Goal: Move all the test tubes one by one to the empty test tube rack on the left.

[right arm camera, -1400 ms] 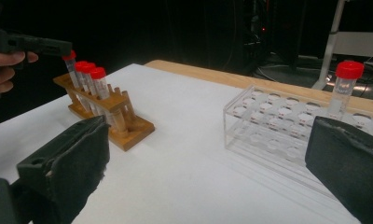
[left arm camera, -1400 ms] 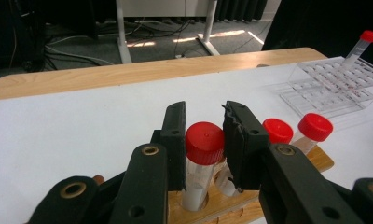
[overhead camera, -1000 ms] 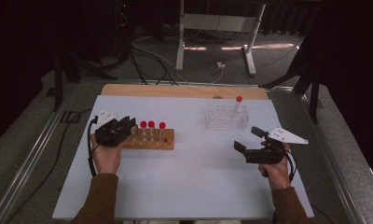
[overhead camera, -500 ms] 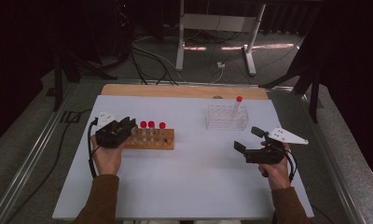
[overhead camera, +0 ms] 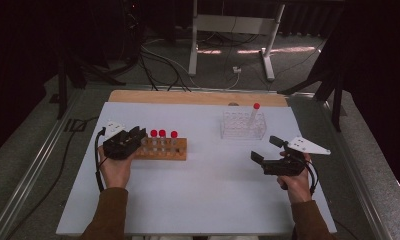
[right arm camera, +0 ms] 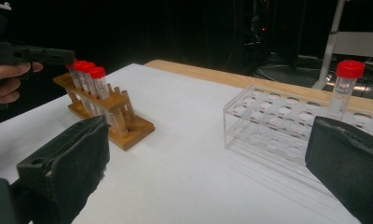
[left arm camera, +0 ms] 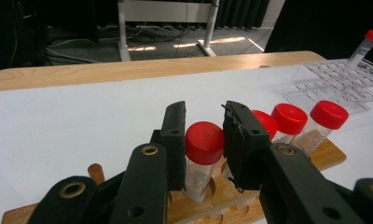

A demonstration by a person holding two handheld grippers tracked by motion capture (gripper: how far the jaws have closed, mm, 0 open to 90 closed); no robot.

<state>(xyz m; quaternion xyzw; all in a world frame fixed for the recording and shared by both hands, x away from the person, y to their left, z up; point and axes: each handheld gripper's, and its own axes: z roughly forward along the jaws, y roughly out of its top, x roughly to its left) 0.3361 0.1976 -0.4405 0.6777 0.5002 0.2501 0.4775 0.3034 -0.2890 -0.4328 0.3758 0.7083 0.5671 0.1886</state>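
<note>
White table (overhead camera: pixel 198 200); left claw (left arm camera: pixel 204 140) clamps a red-capped clear tube (left arm camera: pixel 202 158) (upright); right claw (right arm camera: pixel 208 163) gapes.

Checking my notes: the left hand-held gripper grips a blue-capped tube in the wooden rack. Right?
Not quite: the cap is red, not blue. The left gripper view shows the left hand-held gripper closed on a red-capped tube standing in the wooden rack.

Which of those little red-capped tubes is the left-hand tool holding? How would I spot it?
Find the wooden rack on the white table. Four red-capped tubes stand in it; the held tube is the end one nearest the left gripper, its cap between the black jaws.
</note>
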